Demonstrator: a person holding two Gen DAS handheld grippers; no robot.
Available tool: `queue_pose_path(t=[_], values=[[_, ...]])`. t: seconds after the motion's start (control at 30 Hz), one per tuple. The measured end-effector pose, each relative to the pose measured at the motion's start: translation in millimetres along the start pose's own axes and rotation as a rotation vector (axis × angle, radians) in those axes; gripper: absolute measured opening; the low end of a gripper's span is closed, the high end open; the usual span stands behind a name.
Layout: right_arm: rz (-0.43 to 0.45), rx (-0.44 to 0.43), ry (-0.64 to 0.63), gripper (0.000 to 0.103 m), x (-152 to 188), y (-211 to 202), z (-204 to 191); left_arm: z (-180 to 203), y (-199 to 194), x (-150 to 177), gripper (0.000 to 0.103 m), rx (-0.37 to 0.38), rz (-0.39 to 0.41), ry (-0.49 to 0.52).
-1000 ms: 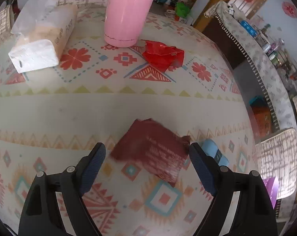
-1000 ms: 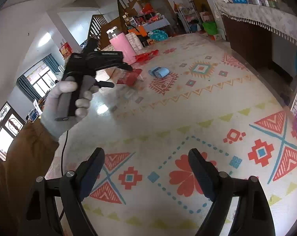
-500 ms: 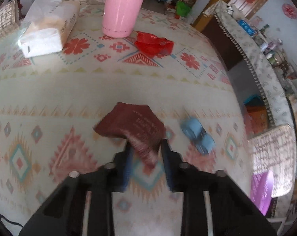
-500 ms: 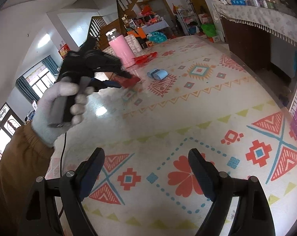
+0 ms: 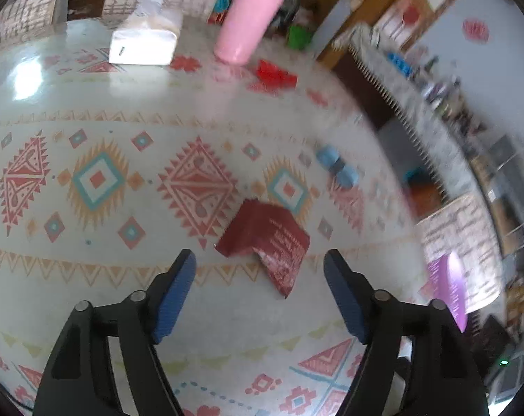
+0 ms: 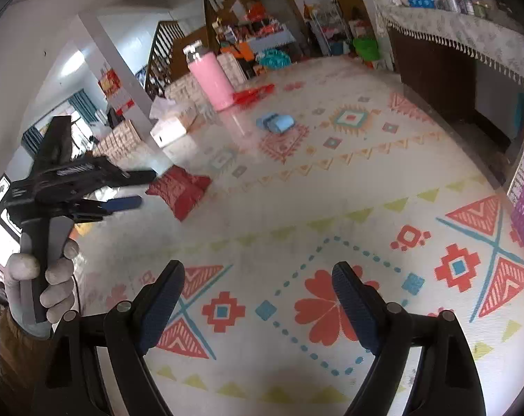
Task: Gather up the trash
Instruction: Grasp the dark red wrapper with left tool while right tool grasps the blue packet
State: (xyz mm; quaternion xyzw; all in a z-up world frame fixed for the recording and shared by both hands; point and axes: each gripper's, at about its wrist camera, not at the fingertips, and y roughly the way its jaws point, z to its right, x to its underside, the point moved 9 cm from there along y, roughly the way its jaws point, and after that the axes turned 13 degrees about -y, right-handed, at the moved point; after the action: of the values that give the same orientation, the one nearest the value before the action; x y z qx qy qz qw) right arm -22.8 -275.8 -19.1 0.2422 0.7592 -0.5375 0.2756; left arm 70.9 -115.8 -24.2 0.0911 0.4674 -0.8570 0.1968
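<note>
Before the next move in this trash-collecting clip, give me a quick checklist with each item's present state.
1. Left gripper jaws opening, nothing pinched: ok.
2. Dark red folded paper wrapper gripped: not ok; it lies loose ahead of the pads.
3. Right gripper open and empty: ok.
4. Crumpled bright red plastic wrapper beside the tall pink tumbler, uncollected: not ok.
5. Light blue roll uncollected: not ok.
6. Trash bin location: cannot tell.

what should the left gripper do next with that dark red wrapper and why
Probably close back on the dark red wrapper. The left gripper is opening, its pads clear of the wrapper, which sits just ahead of them over the patterned table, not yet collected.
</note>
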Motion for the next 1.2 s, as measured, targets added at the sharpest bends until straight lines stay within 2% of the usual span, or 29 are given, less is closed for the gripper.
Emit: queue_pose_path(t=[0.07, 0.2, 0.3, 0.4, 0.47, 0.57, 0.73, 0.8, 0.83, 0.87, 0.9, 1.03, 1.1, 1.2], values=[[-0.024, 0.019, -0.024, 0.090, -3, 4, 0, -2, -4, -2, 0.082, 0.058, -0.002, -0.025], [-0.054, 0.103, -0.152, 0.090, -24, 14, -4, -11, 1, 2, 0.082, 0.073, -0.024, -0.050], [-0.065, 0.158, -0.195, 0.090, -55, 32, 2, -20, 4, 8, 0.081, 0.039, -0.041, -0.055], [-0.091, 0.208, -0.215, 0.090, -88, 65, 17, -26, 6, 9, 0.081, -0.013, -0.015, -0.031], [-0.112, 0.244, -0.227, 0.090, -109, 89, 28, -28, 5, 9, 0.081, -0.020, -0.006, -0.020], [-0.137, 0.254, -0.202, 0.080, -133, 118, 41, -30, 0, 5, 0.081, -0.016, 0.012, -0.023], [-0.177, 0.284, -0.203, 0.077, -153, 154, 54, -40, 4, 2, 0.082, 0.006, -0.012, -0.073], [-0.185, 0.292, -0.206, 0.064, -157, 162, 56, -46, 6, 1, 0.081, 0.026, -0.033, -0.109], [-0.177, 0.287, -0.209, 0.058, -159, 163, 55, -48, 6, 1, 0.081, 0.032, -0.037, -0.121], [-0.176, 0.276, -0.203, 0.037, -160, 163, 54, -51, 6, 0, 0.081, 0.042, -0.039, -0.142], [-0.176, 0.255, -0.190, 0.027, -160, 162, 51, -53, 5, -1, 0.081, 0.046, -0.037, -0.152], [-0.176, 0.201, -0.208, 0.027, -147, 154, 24, -58, 4, -3, 0.082, 0.057, -0.032, -0.177], [-0.188, 0.141, -0.241, 0.027, -134, 149, -2, -59, 3, -4, 0.082, 0.059, -0.030, -0.177], [-0.222, 0.005, -0.287, 0.027, -109, 140, -50, -60, 3, -4, 0.082, 0.067, -0.030, -0.182]])
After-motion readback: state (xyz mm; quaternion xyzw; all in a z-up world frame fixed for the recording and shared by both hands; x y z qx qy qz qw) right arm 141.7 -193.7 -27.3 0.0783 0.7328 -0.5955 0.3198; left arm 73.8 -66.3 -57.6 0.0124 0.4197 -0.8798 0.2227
